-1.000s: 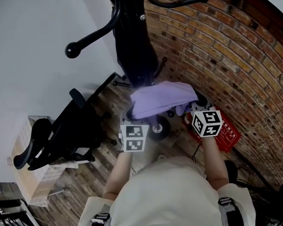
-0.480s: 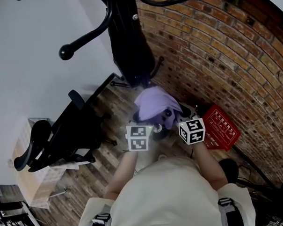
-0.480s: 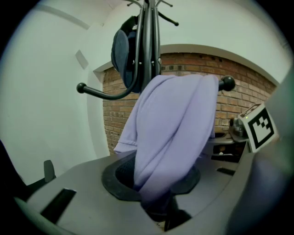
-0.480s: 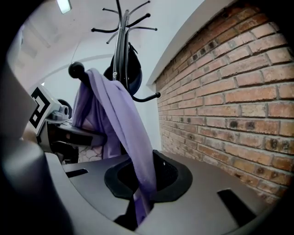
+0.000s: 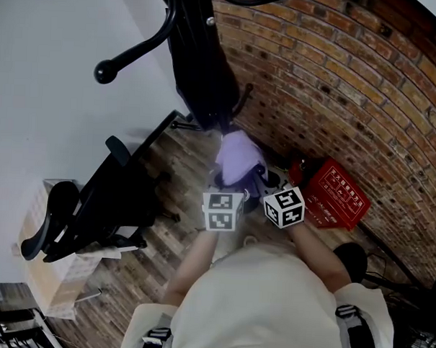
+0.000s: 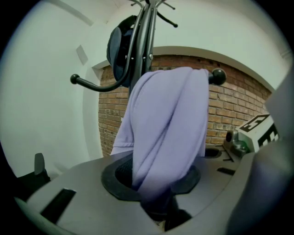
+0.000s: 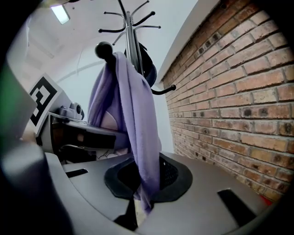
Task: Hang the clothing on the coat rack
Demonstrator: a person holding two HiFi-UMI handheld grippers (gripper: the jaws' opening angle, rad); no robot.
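A lilac garment (image 5: 238, 156) hangs bunched in front of the black coat rack (image 5: 198, 39). In the left gripper view the garment (image 6: 167, 128) is draped over a rack hook whose ball end (image 6: 217, 76) shows at its right. The right gripper view shows the same ball end (image 7: 104, 49) above the cloth (image 7: 133, 137). My left gripper (image 5: 228, 186) is shut on a thick fold of the garment at its lower part (image 6: 158, 209). My right gripper (image 5: 268, 185) is shut on a thin hanging edge (image 7: 138, 209). Both grippers sit close together below the cloth.
A dark item (image 5: 207, 83) hangs on the rack pole, with another hook knob (image 5: 105, 72) sticking out left. A brick wall (image 5: 337, 81) runs along the right, with a red box (image 5: 334, 196) at its foot. A black office chair (image 5: 101, 201) stands to the left beside a pale crate (image 5: 44, 270).
The two grippers have come closer together. The garment went from a wide spread sheet to a narrow bunch and sits nearer the rack.
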